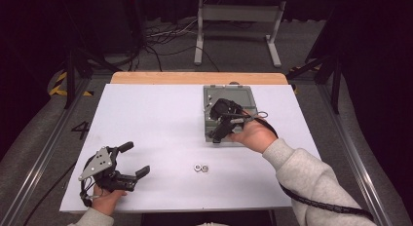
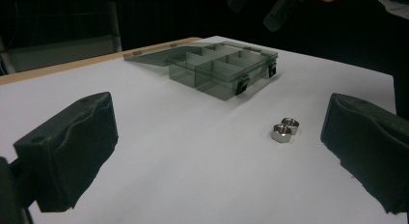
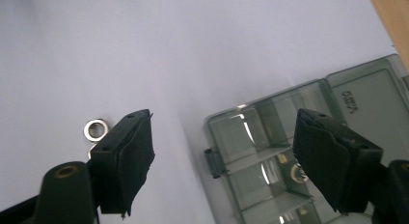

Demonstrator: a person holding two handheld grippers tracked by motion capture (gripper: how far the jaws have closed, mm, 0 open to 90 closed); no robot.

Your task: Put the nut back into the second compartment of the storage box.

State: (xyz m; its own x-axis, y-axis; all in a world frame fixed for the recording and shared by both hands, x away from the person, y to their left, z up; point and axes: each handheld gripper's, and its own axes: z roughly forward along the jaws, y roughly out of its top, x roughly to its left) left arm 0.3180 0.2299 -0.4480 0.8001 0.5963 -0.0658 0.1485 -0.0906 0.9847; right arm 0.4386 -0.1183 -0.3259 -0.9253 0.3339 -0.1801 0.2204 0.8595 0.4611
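Smoky clear plastic box (image 1: 229, 114), lid flat open, on white table (image 1: 156, 138) toward far edge under released, empty right gripper (image 1: 221, 126); 2 shiny hex nuts (image 1: 201, 167) mid-table; left gripper (image 1: 134, 160) released, empty.

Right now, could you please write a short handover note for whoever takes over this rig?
Left gripper: open, empty, low over the near left of the white table.
Right gripper: open, nothing between its jaws, above the open compartment box.
Things: the box sits at the far right of the table, lid folded back. Two nuts lie side by side on the table, in front of the box.
Done: at least one nut lies in a box compartment, seen in the right gripper view.
Left: probably pick up the two loose nuts, drop them into the box, then perhaps close the lid.
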